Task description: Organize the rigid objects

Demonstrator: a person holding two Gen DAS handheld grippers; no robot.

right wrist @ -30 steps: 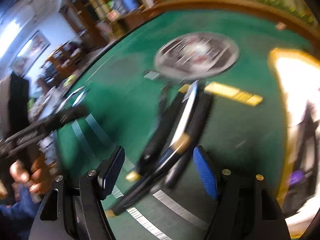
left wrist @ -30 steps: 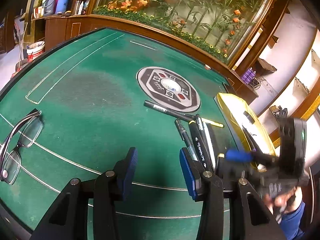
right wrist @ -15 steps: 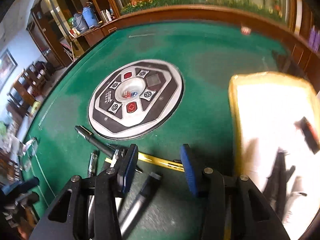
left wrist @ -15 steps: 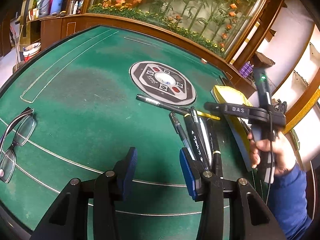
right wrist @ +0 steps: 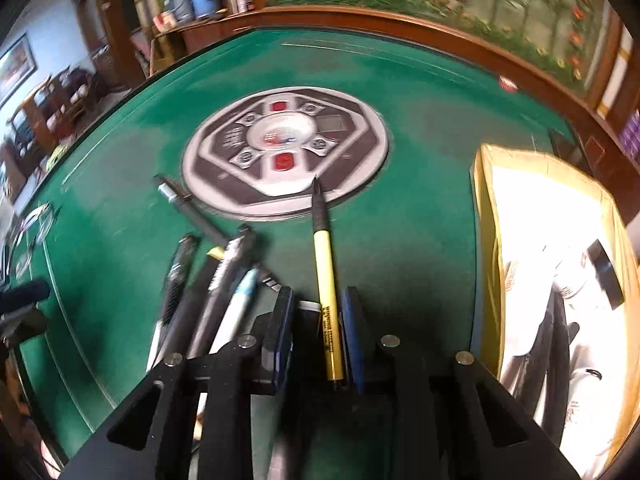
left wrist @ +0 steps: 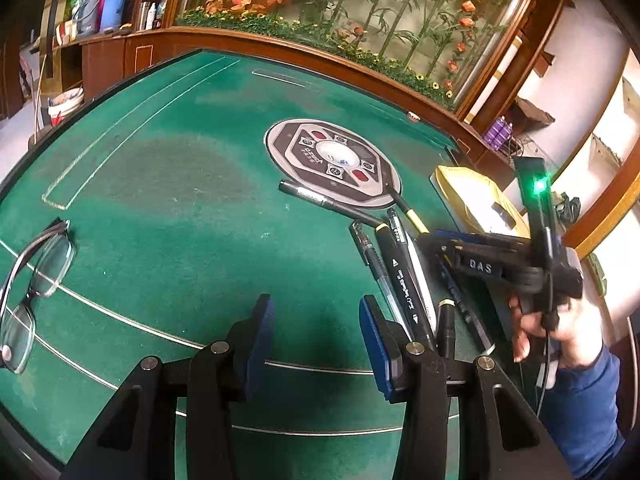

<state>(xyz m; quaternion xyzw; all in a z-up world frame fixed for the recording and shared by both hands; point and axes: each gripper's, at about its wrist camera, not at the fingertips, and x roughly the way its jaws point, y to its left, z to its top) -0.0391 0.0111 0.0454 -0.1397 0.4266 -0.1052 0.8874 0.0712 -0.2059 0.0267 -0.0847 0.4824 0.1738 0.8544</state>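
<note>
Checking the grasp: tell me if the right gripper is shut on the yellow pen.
Cannot tell: yellow pen lies between right gripper's narrowed fingers.

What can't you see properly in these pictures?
- Glasses: left wrist view, cut off by the picture's left edge.
- Yellow pen: right wrist view, its near end hidden behind the right gripper.
- Things inside the yellow box: right wrist view, washed out by glare.

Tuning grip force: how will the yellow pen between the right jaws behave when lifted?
Yellow pen looks stiff, slim and light. It sits against one side of the right gripper, so it may pivot. Being round, it would probably roll on the table if dropped.
</note>
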